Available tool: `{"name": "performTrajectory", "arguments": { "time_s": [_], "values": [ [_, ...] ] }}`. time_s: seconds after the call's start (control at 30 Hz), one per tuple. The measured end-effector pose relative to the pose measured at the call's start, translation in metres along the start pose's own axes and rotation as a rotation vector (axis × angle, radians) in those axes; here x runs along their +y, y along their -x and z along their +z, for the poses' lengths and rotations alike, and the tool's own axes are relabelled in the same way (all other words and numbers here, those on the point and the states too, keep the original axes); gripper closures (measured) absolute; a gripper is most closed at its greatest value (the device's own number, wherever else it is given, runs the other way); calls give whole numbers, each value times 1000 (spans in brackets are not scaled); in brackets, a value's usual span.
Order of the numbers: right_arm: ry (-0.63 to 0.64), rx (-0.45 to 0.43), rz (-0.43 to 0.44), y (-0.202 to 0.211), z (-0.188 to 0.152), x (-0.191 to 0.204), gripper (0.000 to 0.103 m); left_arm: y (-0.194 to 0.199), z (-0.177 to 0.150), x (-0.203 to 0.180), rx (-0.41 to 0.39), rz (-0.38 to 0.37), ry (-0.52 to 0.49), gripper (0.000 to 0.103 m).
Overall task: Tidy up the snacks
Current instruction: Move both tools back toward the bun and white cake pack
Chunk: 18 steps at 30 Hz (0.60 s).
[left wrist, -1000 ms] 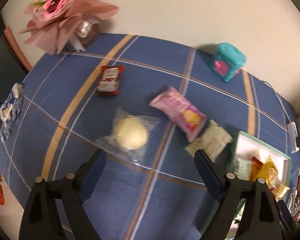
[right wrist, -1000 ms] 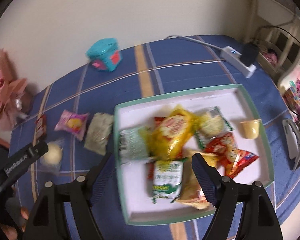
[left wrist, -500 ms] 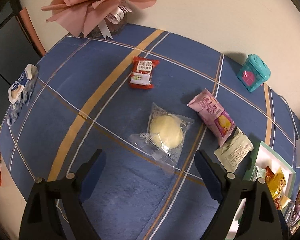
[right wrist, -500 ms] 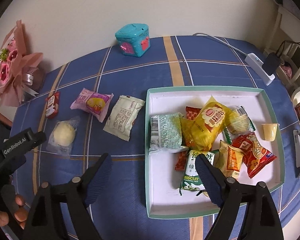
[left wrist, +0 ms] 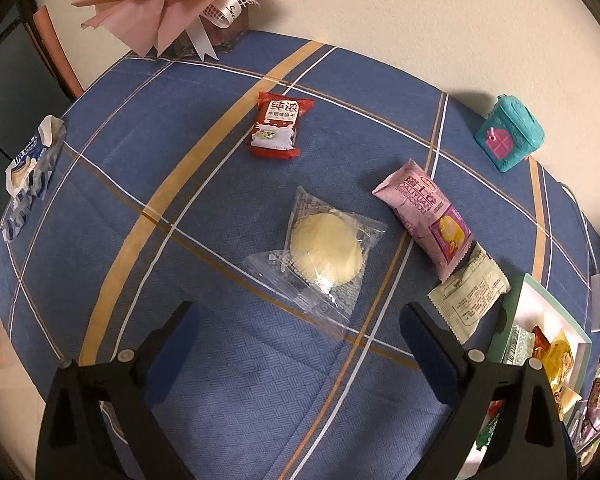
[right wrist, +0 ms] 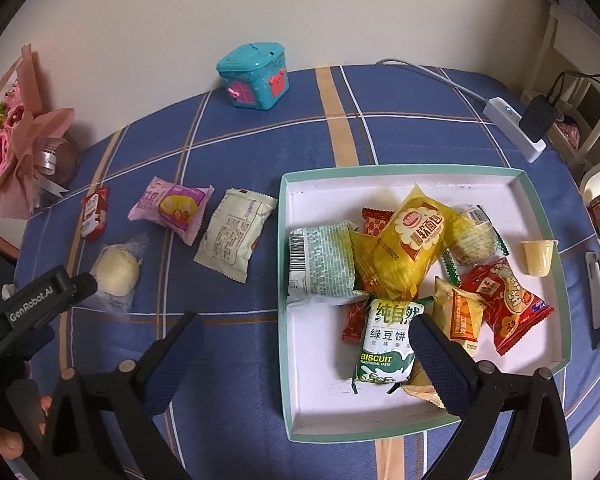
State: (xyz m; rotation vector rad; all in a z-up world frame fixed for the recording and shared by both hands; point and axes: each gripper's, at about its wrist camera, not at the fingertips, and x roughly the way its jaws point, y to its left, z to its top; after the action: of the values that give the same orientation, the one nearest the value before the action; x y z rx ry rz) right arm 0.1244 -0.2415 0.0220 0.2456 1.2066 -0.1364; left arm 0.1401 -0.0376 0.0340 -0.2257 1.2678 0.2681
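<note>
On the blue plaid tablecloth lie a round pale cake in clear wrap (left wrist: 326, 252) (right wrist: 114, 270), a red packet (left wrist: 278, 126) (right wrist: 94, 212), a pink packet (left wrist: 424, 216) (right wrist: 170, 206) and a cream packet (left wrist: 470, 294) (right wrist: 236, 234). A green-rimmed white tray (right wrist: 420, 182) (left wrist: 518, 300) to their right holds several snacks, among them a yellow bread pack (right wrist: 414, 240). My left gripper (left wrist: 298, 312) hovers just short of the cake, jaws opening, nothing between them. My right gripper (right wrist: 305, 320) hangs over the tray's left wall, jaws opening and empty.
A teal house-shaped box (left wrist: 508, 136) (right wrist: 256, 78) stands at the back by the wall. A pink bouquet (left wrist: 180, 0) (right wrist: 16, 136) sits at the back left corner. A blue-white packet (left wrist: 28, 168) lies at the left table edge. A power strip (right wrist: 516, 128) lies back right.
Both views have slid leftward over the table and sharpened. The cake now sits nearer the middle of the left view, the tray further right in the right view. Both jaws stand wider.
</note>
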Motion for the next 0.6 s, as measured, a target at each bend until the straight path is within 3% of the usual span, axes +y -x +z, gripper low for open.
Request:
{"name": "performTrajectory", "arguments": {
  "time_s": [0.17, 0.37, 0.6],
  "values": [
    [14, 1, 3, -5, 0, 2, 0, -5, -1, -3, 7, 3, -3, 4],
    [23, 2, 21, -29, 4, 1, 0, -32, -5, -7, 71, -1, 0, 4],
    [15, 2, 47, -45, 15, 2, 0, -44, 4, -13, 65, -49, 12, 4]
  ]
}}
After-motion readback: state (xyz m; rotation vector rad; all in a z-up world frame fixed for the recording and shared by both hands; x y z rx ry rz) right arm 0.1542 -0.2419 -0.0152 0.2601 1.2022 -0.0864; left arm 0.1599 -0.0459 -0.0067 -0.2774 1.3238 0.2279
